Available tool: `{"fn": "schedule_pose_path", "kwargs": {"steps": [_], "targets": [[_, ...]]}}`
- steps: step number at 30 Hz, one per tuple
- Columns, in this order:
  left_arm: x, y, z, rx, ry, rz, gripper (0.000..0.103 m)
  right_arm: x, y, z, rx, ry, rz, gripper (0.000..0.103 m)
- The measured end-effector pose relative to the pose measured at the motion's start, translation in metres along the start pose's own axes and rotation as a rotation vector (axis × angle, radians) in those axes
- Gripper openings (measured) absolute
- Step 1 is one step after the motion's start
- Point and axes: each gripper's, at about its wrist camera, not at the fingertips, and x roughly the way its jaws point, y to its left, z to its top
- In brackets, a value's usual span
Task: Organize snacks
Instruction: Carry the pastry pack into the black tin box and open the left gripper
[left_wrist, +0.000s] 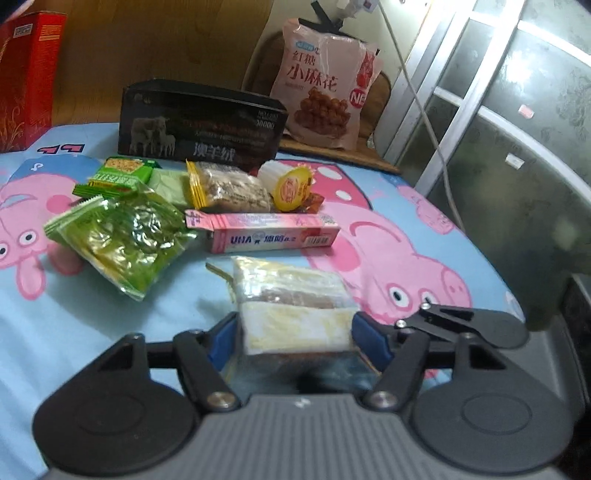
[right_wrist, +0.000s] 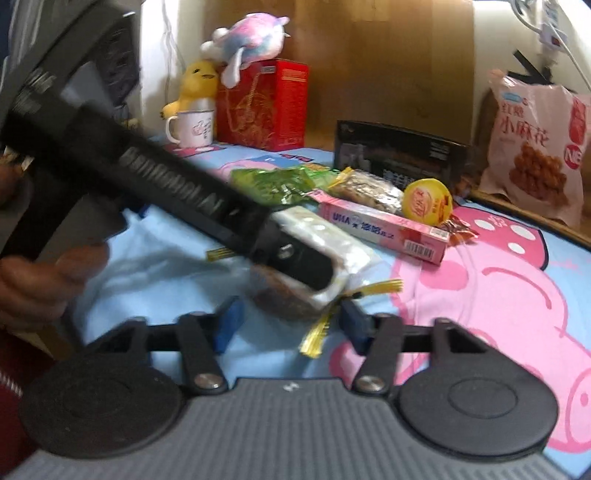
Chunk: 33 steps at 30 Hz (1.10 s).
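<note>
**Cake packet pinched at one end, other end not yet taken**

The cake packet (left_wrist: 291, 295) lies on the bed sheet (left_wrist: 110, 332), nearest of all the snacks, just in front of the pink box (left_wrist: 273, 232).

The left tongs (left_wrist: 297, 338) stand about half open, and their blue pads appear to press on the packet's two long sides at its near end: a grasp, though a light one.

The right tongs (right_wrist: 291, 326) are released. Their pads stand apart on either side of the packet's other end, and its gold twist tie (right_wrist: 314, 336) dangles between them, touched by neither as far as the blur shows.

The packet looks light and soft: sponge slices in thin, slick film. A hard squeeze would probably crush it. The broad flat sides seem the best hold, not the crinkled tied end, which may slip.
</note>
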Motion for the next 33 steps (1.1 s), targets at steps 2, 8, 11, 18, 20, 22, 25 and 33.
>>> {"fn": "schedule_pose_path", "kwargs": {"steps": [2, 8, 11, 18, 20, 22, 25, 33], "targets": [[-0.008, -0.001, 0.006, -0.002, -0.025, -0.022, 0.064, -0.004, -0.008, 0.004, 0.041, -0.009, 0.016, 0.044], [-0.025, -0.012, 0.039, 0.068, -0.138, -0.014, 0.064, -0.008, -0.019, 0.035, 0.068, -0.092, 0.019, 0.044], [-0.026, -0.014, 0.067, 0.102, -0.187, 0.008, 0.064, -0.004, -0.028, 0.056, 0.054, -0.145, -0.002, 0.044], [0.005, -0.006, 0.149, 0.148, -0.286, 0.074, 0.064, 0.034, -0.071, 0.12, -0.002, -0.234, -0.065, 0.044], [0.023, 0.002, 0.171, 0.142, -0.291, 0.098, 0.064, 0.051, -0.088, 0.137, 0.011, -0.229, -0.071, 0.044], [0.042, 0.014, 0.19, 0.118, -0.28, 0.115, 0.064, 0.074, -0.107, 0.153, 0.008, -0.232, -0.049, 0.043], [0.072, 0.034, 0.206, 0.082, -0.249, 0.137, 0.064, 0.105, -0.124, 0.164, 0.004, -0.198, -0.065, 0.043], [0.101, 0.068, 0.205, 0.019, -0.202, 0.163, 0.067, 0.131, -0.145, 0.158, 0.025, -0.167, -0.137, 0.055]]}}
